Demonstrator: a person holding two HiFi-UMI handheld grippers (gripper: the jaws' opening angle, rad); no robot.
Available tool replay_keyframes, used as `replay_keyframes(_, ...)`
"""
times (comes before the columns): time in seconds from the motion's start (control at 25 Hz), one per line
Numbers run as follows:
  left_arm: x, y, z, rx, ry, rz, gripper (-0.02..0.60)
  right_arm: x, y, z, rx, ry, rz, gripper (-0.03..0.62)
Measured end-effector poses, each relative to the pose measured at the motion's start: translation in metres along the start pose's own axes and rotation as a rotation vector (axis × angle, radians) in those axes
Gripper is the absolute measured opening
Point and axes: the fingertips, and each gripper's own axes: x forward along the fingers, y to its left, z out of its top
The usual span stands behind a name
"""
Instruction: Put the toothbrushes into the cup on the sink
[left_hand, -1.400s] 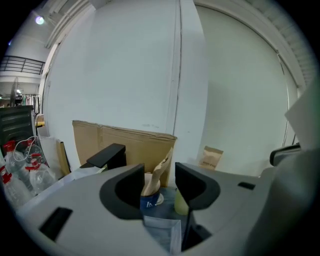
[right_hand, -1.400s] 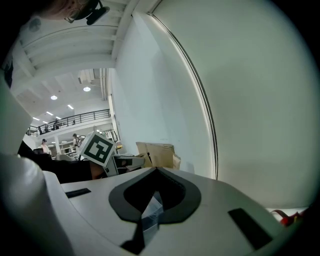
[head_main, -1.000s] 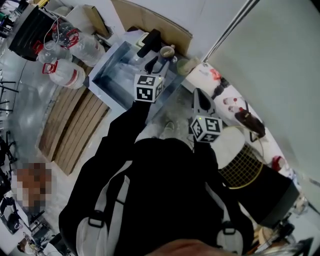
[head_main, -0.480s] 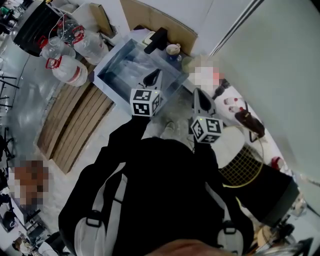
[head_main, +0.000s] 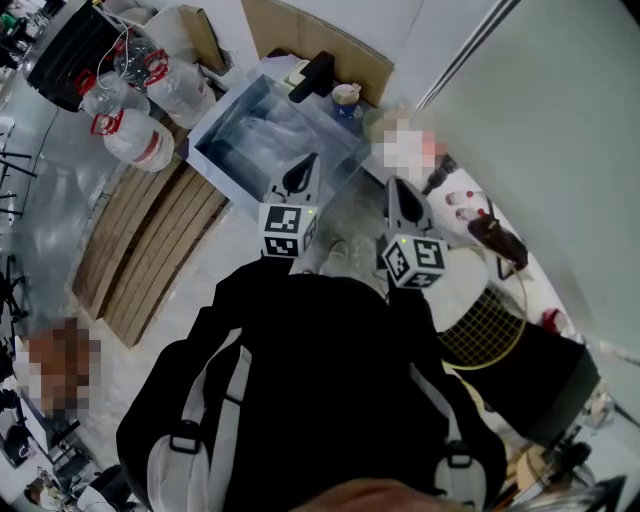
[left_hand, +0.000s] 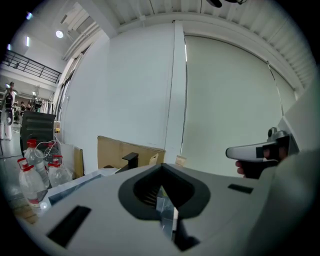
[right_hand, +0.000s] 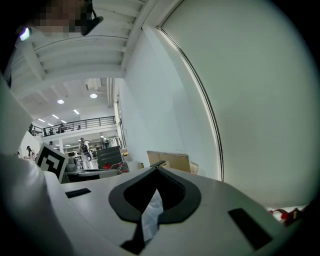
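Note:
The steel sink (head_main: 225, 140) stands at the back with a black faucet (head_main: 312, 75) on its far rim. A small cup (head_main: 346, 95) sits beside the faucet; what is in it is too small to tell, and I make out no toothbrush anywhere. My left gripper (head_main: 304, 166) hangs over the sink's near corner; its jaws have just been closing and are now shut with nothing between them. My right gripper (head_main: 399, 190) is right of the sink, also shut and empty. In the left gripper view the faucet (left_hand: 131, 159) shows beyond my left gripper (left_hand: 161, 167). The right gripper (right_hand: 157, 167) faces the pale wall.
Several water bottles (head_main: 130, 100) stand left of the sink, with a cardboard sheet (head_main: 300, 30) behind it and wooden boards (head_main: 140, 250) on the floor. A black bin with a yellow mesh (head_main: 490, 330) is at the right. A pale wall (head_main: 560, 120) fills the right side.
My left gripper has drawn back from near the faucet and cup to the sink's near corner, and its jaws have closed. The right gripper has barely shifted.

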Motion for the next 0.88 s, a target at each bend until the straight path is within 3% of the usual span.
replay_keyframes(0.36, -0.028, -0.017, -0.007, 0.019, -0.043, -0.031, 0.002, -0.010, 0.010, -0.010, -0.023, -0.007, 0.011, 0.002)
replay_keyframes(0.88, -0.045, -0.019, -0.028, 0.032, -0.033, -0.038, 0.002, -0.018, 0.017, -0.020, -0.030, -0.019, -0.015, 0.002)
